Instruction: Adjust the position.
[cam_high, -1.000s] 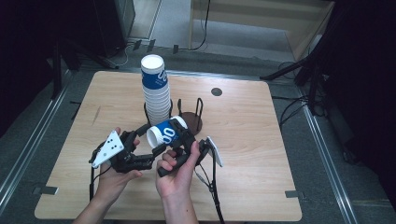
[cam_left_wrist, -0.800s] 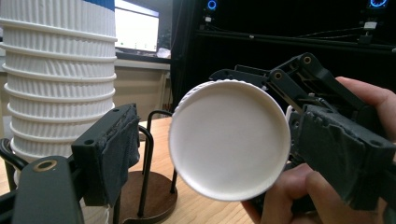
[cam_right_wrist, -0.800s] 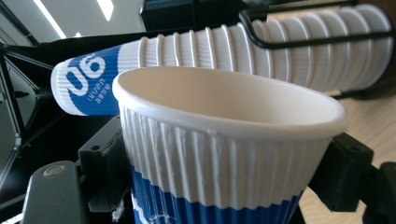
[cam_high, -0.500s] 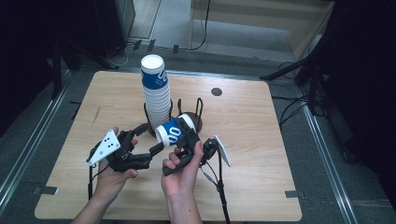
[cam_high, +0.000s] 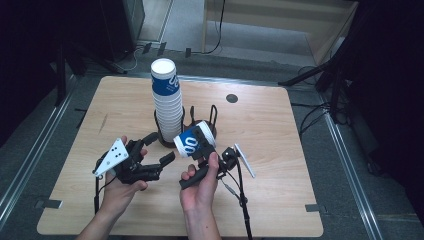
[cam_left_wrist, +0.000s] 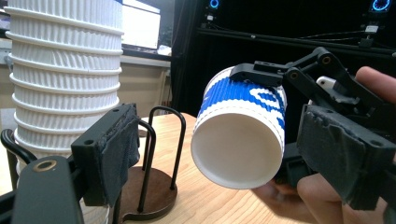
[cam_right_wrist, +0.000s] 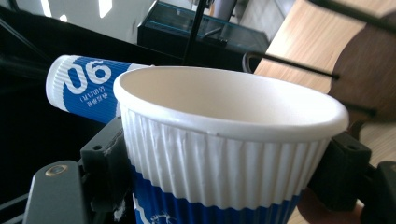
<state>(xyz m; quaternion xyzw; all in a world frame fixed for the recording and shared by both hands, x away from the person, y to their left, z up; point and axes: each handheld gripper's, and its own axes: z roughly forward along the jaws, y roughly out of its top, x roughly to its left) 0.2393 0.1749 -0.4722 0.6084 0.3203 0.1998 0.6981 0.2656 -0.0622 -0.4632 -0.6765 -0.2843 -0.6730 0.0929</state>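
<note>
Cup (cam_high: 194, 140), blue with a white ribbed top band, is clamped in the right gripper (cam_high: 202, 150) and held on its side above the middle of the desk (cam_high: 280, 150), just in front of the rack; in the left gripper view its base (cam_left_wrist: 238, 151) faces the camera, and in the right gripper view the two jaws press the ribbed band just under the rim (cam_right_wrist: 229, 105).

Biggest of all is the pale wooden desk itself, with a dark round grommet (cam_high: 231, 98) near its far edge. Next comes the tall stack (cam_high: 168, 105) of nested cups, upright toward the far edge, its top cup blue and white. It sits in a black wire rack (cam_high: 197, 122) on a round brown base (cam_left_wrist: 152, 186).

Toward the near left corner, the left gripper (cam_high: 155, 150) hangs released, jaws wide apart with nothing between them, pointing toward the rack and just beside the stack.
</note>
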